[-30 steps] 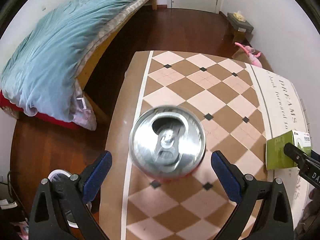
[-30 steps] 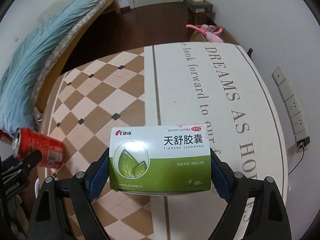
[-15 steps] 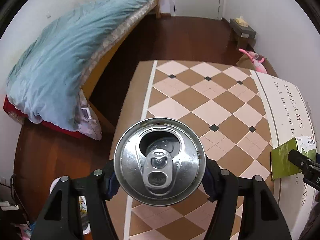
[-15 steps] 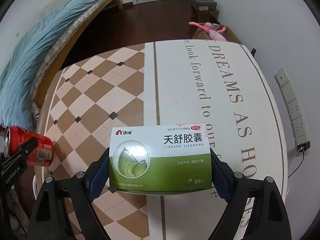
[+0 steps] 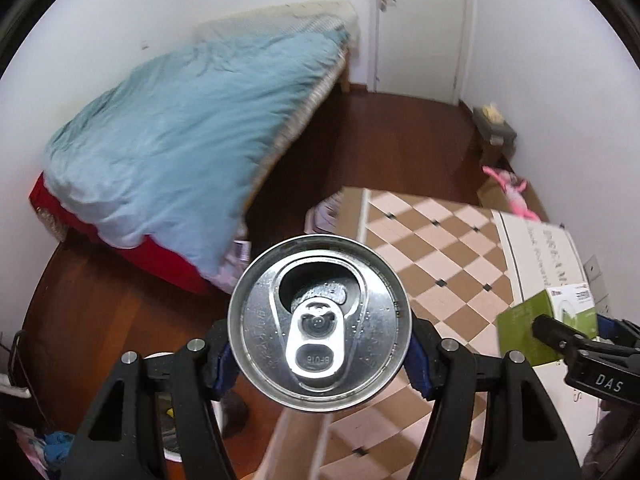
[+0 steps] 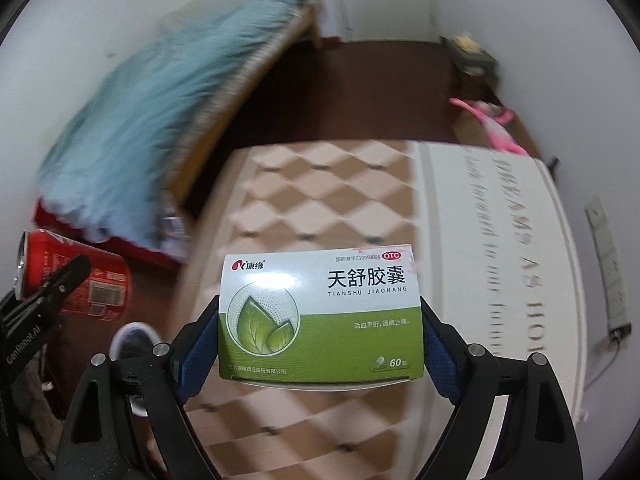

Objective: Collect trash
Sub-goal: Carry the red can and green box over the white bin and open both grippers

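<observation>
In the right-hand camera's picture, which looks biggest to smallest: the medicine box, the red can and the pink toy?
1. Medicine box, clamped in the right tool close to the lens, so nearness inflates it.
2. Red can, held in the left tool.
3. Pink toy, far off and blurred.

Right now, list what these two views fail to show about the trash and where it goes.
- Soda can body: in the left wrist view its own lid hides it; the left tool grips it.
- Medicine box contents: closed in the right tool.
- White bin: mostly behind tool arms in both views; contents unseen.
- Table lettering: motion-blurred in the right wrist view.
</observation>
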The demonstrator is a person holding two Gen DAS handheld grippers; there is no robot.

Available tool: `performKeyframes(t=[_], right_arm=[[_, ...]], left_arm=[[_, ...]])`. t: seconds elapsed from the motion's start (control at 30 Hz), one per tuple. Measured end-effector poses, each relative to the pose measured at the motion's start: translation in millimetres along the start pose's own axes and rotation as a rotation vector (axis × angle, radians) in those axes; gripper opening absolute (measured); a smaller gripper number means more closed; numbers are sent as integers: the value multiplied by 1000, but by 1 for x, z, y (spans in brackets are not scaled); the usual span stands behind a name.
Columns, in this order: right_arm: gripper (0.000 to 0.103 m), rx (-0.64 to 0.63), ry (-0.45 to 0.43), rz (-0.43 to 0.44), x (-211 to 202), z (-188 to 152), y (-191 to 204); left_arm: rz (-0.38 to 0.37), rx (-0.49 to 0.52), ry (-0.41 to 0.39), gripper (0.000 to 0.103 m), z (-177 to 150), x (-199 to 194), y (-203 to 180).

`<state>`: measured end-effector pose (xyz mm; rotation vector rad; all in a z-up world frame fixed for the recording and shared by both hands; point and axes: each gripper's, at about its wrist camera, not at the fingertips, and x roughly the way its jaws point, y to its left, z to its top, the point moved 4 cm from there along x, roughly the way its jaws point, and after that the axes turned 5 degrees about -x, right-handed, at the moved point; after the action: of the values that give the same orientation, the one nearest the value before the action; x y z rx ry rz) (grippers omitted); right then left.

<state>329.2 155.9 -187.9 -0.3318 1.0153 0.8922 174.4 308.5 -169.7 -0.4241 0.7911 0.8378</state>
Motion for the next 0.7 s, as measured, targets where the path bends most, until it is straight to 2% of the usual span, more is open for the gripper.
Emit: performKeyframes(t=[0.2, 0.4, 0.5, 0.7], right_arm=[[89, -84, -37, 138, -22, 1, 99], [89, -163, -1, 277, 0, -17, 218], [89, -186, 49, 318, 29, -34, 265], [89, -163, 198, 370, 109, -75, 323]], left_arm=[[28, -65, -25, 63, -10, -50, 84], [94, -144, -29, 63, -27, -74, 176], [130, -188, -5, 63, -41, -67, 216], [154, -330, 152, 63, -85, -8, 295]])
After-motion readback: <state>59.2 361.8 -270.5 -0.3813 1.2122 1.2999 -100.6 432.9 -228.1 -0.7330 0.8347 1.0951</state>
